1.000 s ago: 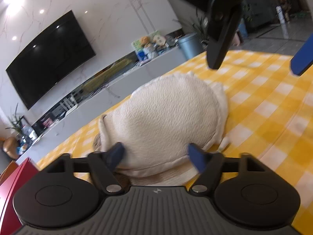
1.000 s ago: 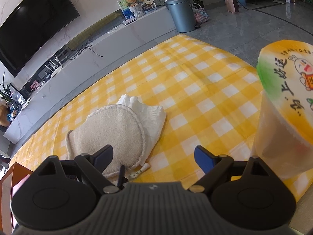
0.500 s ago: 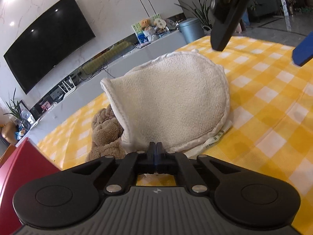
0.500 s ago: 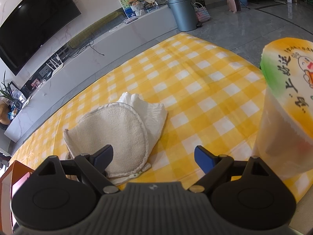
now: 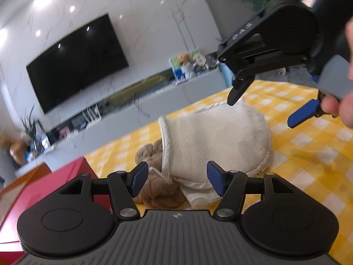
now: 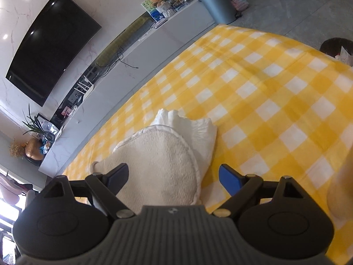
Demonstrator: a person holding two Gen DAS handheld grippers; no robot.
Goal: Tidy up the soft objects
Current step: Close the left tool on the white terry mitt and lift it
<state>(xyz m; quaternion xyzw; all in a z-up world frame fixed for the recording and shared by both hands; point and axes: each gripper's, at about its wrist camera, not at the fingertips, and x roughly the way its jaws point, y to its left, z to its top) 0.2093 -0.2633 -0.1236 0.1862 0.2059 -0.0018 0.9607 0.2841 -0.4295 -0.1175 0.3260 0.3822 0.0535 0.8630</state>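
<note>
Inspecting both wrist views, I find the left gripper (image 5: 175,181) with its blue pads spread apart and nothing between them, low in the frame just before the pile. The cream mitt (image 5: 217,139) lies at centre on the yellow checked cloth (image 5: 308,154), draped over a brown plush cloth (image 5: 157,187) and a white folded cloth (image 6: 196,132), which pokes out beyond it at the middle of the right view. I judge the stacking deliberate: soft items gathered in one heap. The right gripper (image 6: 174,176) hangs over the mitt, tongs likewise wide and empty, probably poised to press or take it. A red box (image 5: 44,190) sits lower left.
</note>
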